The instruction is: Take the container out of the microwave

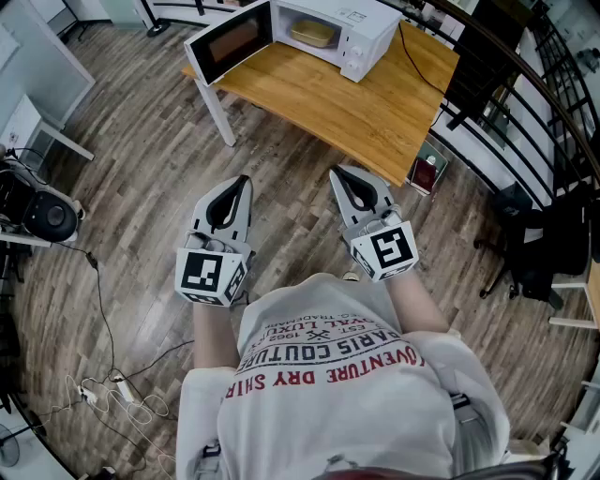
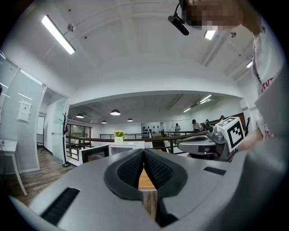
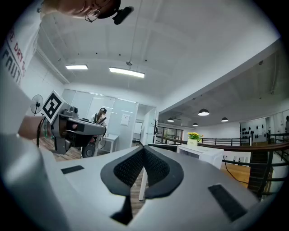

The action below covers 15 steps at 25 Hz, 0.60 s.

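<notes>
Head view: the left gripper point(image 1: 246, 178) and right gripper point(image 1: 335, 172) are held level, well apart from the counter point(image 1: 375, 108).
The container point(image 1: 314, 35) is seen inside the microwave point(image 1: 367, 26), whose door point(image 1: 230, 39) is swung wide. Both pairs of fingers are pressed together, with nothing between them. "COUTURE DRY" is printed in red on the shirt point(image 1: 328, 375).

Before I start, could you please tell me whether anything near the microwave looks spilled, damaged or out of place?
Nothing stands out. The microwave sits on the table with its door open and the container resting inside; no spills show. Only loose cables trail across the floor at left.
</notes>
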### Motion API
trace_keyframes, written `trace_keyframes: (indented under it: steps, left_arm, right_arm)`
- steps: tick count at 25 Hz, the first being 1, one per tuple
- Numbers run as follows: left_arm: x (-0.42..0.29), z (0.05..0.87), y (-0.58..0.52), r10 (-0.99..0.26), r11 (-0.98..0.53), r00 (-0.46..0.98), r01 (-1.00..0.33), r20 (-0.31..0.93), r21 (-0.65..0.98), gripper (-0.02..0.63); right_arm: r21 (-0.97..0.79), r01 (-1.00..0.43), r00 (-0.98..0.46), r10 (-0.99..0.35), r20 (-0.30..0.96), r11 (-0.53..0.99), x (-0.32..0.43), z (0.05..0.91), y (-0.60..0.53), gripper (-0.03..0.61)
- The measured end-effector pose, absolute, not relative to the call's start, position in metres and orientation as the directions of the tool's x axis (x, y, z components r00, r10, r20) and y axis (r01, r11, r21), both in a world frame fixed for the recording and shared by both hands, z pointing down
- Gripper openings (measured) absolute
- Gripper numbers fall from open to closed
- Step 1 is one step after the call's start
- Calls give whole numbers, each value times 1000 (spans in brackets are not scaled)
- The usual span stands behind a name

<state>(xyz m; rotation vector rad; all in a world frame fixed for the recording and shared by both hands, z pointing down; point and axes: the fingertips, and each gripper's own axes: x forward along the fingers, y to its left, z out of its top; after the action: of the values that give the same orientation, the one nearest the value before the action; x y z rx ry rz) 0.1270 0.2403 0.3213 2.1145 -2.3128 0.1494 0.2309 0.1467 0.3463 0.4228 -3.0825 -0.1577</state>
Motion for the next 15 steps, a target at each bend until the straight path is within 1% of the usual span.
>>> trace_keyframes:
  steps: [12,15]
  left_arm:
    - [117,321,252,-993,94,-98,-993,65,-64,15]
    - [115,323,255,-993,100,-103,-993,65,-57,16]
  right_arm:
    - [116,-247,-968,-250,8,962,219,346,160,26]
    - [115,-268,-963,-267,-17,957,219,343,159,28]
